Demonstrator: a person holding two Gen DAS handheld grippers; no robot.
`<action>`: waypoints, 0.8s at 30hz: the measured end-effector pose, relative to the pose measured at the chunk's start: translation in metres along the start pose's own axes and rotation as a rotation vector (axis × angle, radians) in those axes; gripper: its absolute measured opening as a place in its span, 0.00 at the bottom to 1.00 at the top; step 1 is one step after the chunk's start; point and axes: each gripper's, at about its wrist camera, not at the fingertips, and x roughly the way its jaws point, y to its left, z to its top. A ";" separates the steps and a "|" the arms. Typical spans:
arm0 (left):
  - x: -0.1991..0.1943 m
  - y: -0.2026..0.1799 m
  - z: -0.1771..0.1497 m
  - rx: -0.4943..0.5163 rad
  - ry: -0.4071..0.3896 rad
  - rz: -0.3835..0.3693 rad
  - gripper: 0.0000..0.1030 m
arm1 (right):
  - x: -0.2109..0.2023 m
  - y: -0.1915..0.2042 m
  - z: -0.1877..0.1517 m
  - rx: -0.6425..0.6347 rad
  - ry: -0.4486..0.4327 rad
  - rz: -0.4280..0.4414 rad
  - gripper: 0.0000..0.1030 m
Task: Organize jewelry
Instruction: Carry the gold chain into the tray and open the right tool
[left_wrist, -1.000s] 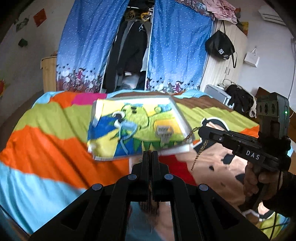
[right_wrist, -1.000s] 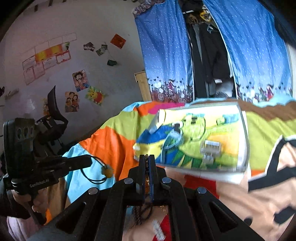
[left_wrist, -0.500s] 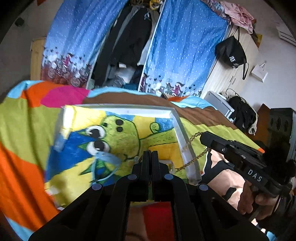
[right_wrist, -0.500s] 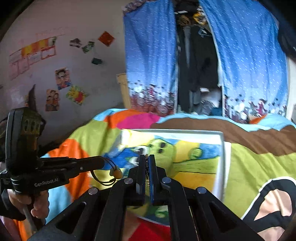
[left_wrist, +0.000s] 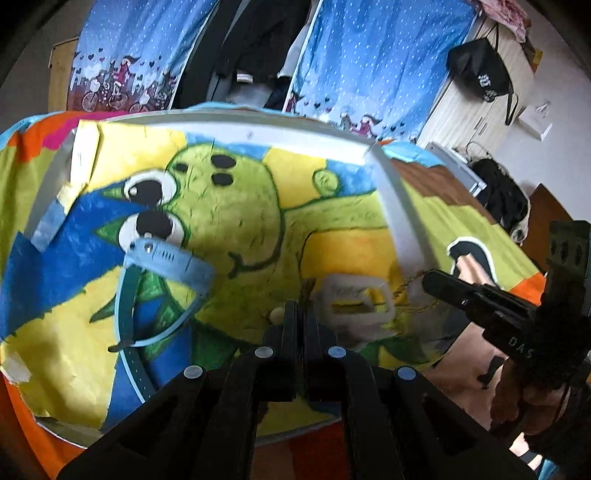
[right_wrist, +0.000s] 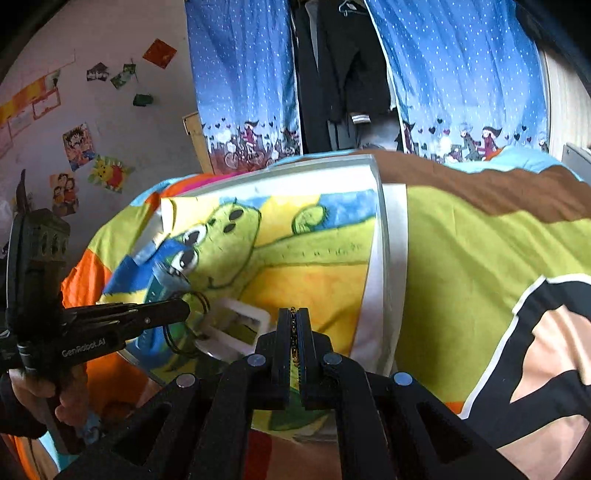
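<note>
Judging by how things lie, we are partway through: two pieces sit in the tray (left_wrist: 391, 206), and two more hang from our grippers, not yet set down.

The tray, a shallow white-rimmed one lined with a green cartoon drawing, rests on the bright bedspread (right_wrist: 480, 240). Inside it, toward its left side, lies a blue strap (left_wrist: 162, 258), looped like a watch band or bracelet. Near the tray's front edge sits a small white box (left_wrist: 354, 302), open-topped, and we cannot tell whether anything is in it.

Our right gripper (right_wrist: 294, 325) is clenched on a gold chain (right_wrist: 293, 332), which runs down between its fingers, above the tray's front right corner. Our left gripper (left_wrist: 297, 317) is clamped on a dark cord (right_wrist: 184, 332) that dangles in loops just beside the white box; a small pale bead (left_wrist: 275, 314) shows at its tip.

What seems left is lowering both pieces into the tray, perhaps into the box, and letting go.
</note>
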 end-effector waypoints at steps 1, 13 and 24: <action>0.002 0.000 -0.002 0.001 0.006 0.008 0.00 | 0.002 -0.001 -0.001 0.000 0.004 0.001 0.04; 0.000 -0.013 -0.011 0.064 -0.014 0.110 0.15 | -0.002 -0.003 -0.010 -0.006 -0.001 -0.015 0.28; -0.057 -0.026 -0.004 0.031 -0.145 0.124 0.61 | -0.044 0.006 0.001 0.000 -0.089 -0.058 0.58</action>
